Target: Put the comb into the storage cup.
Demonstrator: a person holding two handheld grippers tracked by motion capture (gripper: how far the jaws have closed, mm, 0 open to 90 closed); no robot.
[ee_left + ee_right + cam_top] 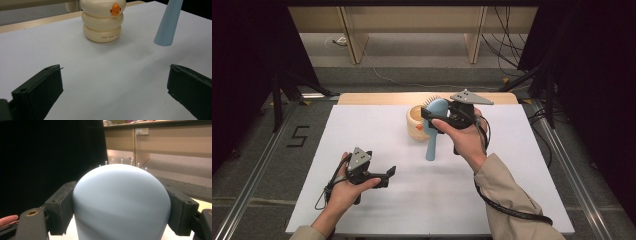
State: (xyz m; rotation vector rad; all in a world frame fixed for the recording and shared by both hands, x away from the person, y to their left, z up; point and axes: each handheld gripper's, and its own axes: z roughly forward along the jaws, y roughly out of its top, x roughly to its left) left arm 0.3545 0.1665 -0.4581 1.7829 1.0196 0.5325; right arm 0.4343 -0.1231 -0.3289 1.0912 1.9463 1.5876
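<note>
Overhead, we find the right gripper [432, 119] raised at the far middle of the white table [362, 135], clamped across the head of a light blue hairbrush [434, 127]. We note the brush hangs with its handle pointing down and toward the near side, its bristles facing the far side. We see the brush head just beside a cream ringed holder [414, 122], which stands on the table's far middle; we cannot tell whether the two touch. We record the left gripper [386, 176] at the near left, low over the table, jaws spread wide with nothing between them.

Next, in the left gripper view, we see both black jaws standing far apart over bare table [75, 62]. Beyond them we note the cream ringed holder [102, 23], upright, with an orange mark on its upper ring. We see the hairbrush [166, 25] handle at the far right, its tip above the surface.

Finally, in the right gripper view, we find the rounded blue back of the hairbrush [122, 202] wedged between the two pads [61, 207], each pressing a side of the head. We see bristle tips rising beyond its top edge.
</note>
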